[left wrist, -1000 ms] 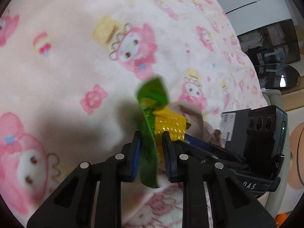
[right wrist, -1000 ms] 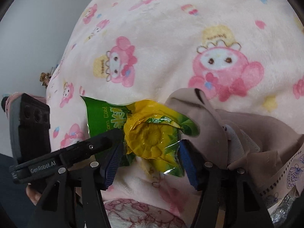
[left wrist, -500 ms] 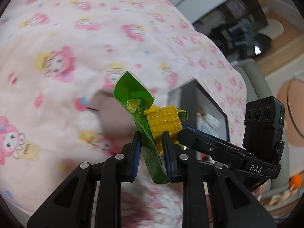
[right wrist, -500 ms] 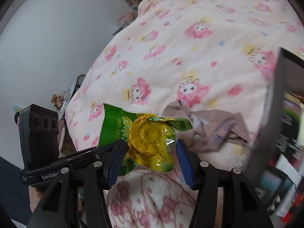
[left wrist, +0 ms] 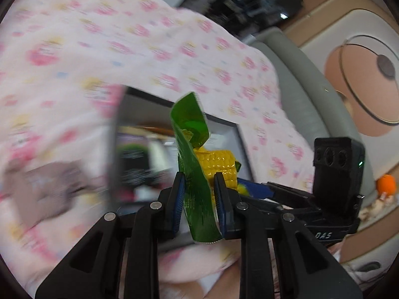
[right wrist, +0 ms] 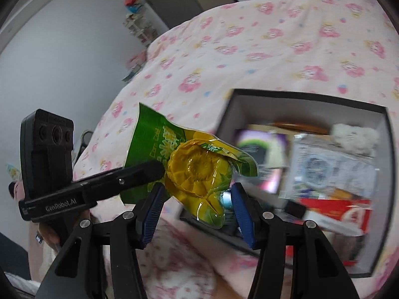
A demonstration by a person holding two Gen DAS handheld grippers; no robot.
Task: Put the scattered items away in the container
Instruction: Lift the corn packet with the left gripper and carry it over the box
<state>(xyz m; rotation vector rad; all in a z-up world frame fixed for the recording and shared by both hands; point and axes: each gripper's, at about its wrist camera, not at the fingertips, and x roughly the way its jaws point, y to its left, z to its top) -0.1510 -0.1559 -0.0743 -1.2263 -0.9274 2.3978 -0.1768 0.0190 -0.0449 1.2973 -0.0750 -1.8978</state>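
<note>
The left tongs (left wrist: 199, 199) are clamped on the green flap of a vacuum-packed corn packet (left wrist: 199, 174), the film pinched flat between the blue pads (left wrist: 178, 199) and curling up above them; in the right wrist view the same tongs (right wrist: 159, 168) reach in from the left as a black bar whose tip meets the packet's green edge. The corn packet (right wrist: 197, 172) hangs in the air over the near left corner of the black box (right wrist: 299, 97), clear of the bed (right wrist: 249, 44) and its pink cartoon-print blanket. The right tongs (right wrist: 197, 209) stand either side of the yellow cob end, their jaws having just narrowed; the pads sit close on its sides and appear to press on it, though the contact is not sharp. Further right, the box lies open on the blanket, already holding blurred packets, a red carton (right wrist: 334, 211) and a white fluffy thing (right wrist: 354, 134). In the left wrist view a crumpled beige cloth (left wrist: 49, 186) lies on the blanket left of the box (left wrist: 139, 94).
</note>
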